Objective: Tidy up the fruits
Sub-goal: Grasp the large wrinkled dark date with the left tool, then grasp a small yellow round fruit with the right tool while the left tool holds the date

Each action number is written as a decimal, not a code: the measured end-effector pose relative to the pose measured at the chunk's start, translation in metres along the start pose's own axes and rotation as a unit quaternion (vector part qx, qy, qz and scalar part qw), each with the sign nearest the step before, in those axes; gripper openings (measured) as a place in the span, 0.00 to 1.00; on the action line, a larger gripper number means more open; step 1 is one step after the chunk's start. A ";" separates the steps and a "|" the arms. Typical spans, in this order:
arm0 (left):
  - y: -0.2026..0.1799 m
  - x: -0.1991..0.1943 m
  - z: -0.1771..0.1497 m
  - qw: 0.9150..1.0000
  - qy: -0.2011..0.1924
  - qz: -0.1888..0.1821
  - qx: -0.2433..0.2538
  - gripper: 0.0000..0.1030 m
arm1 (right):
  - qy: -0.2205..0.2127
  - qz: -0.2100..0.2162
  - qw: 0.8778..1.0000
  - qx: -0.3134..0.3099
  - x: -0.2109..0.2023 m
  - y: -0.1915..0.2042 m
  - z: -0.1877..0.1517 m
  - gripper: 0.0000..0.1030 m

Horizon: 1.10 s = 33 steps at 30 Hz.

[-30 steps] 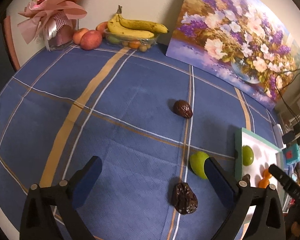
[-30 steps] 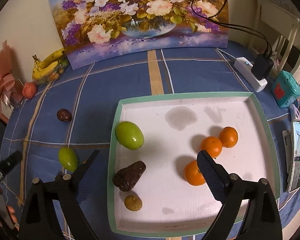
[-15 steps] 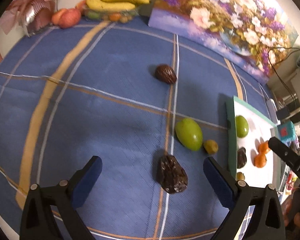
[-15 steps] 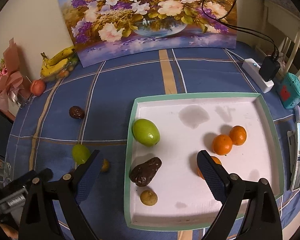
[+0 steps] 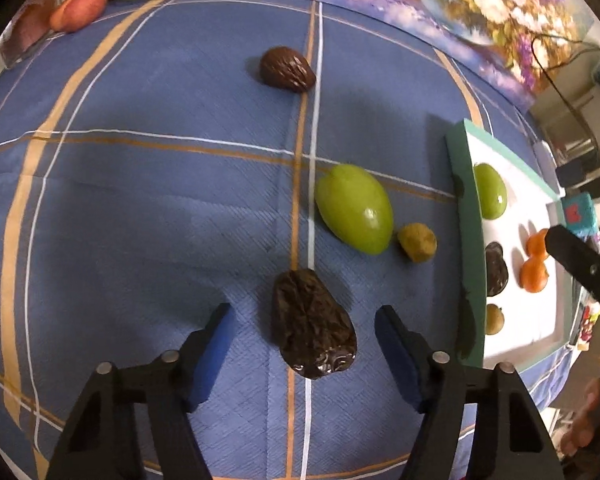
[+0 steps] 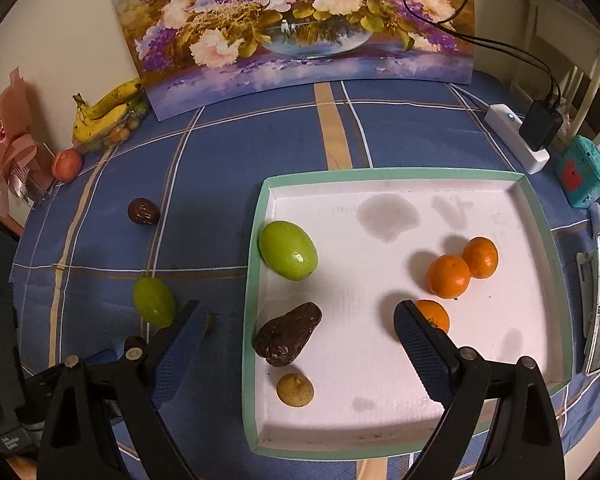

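Left gripper [image 5: 304, 344] closing, not yet touching wrinkled dark fruit [image 5: 312, 326], which right view hides

Left tool [image 5: 304, 344]: two matte black, angular, strut-like fingers [image 5: 148, 408], each faced on the inner side with a blue textured pad [image 5: 212, 354]. Two round silver screw heads [image 5: 169, 356] are set in each finger near the pad base.

Right tool [image 6: 296, 344]: same construction, with black fingers [image 6: 480, 396], dark blue cross-hatched pads [image 6: 420, 350] and paired silver screw heads [image 6: 467, 353].
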<state>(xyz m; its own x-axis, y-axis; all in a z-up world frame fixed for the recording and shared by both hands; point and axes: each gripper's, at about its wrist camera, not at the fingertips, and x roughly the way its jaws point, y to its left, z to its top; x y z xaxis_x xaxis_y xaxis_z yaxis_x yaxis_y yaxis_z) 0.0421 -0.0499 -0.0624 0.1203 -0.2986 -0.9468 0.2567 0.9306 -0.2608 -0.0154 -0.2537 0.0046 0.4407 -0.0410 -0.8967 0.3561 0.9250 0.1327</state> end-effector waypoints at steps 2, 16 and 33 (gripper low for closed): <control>-0.003 0.000 -0.001 1.000 -0.001 0.004 0.007 0.64 | 0.002 -0.001 1.000 -0.001 0.002 0.000 0.000 0.92; 0.013 -0.026 0.003 0.997 -0.064 0.032 -0.025 0.40 | 0.007 0.003 1.000 -0.002 0.008 0.003 -0.001 0.92; 0.049 -0.066 0.011 0.985 -0.140 0.022 -0.102 0.40 | 0.009 0.103 0.991 -0.080 0.025 0.063 -0.009 0.60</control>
<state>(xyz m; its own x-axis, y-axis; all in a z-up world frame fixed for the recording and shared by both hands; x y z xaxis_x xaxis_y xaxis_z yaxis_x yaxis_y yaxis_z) 0.0574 0.0126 -0.0104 0.3935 -0.2772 -0.8765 0.0508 0.9586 -0.2803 0.0108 -0.1928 -0.0131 0.4748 0.1599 -0.8655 0.1240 0.9614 0.2457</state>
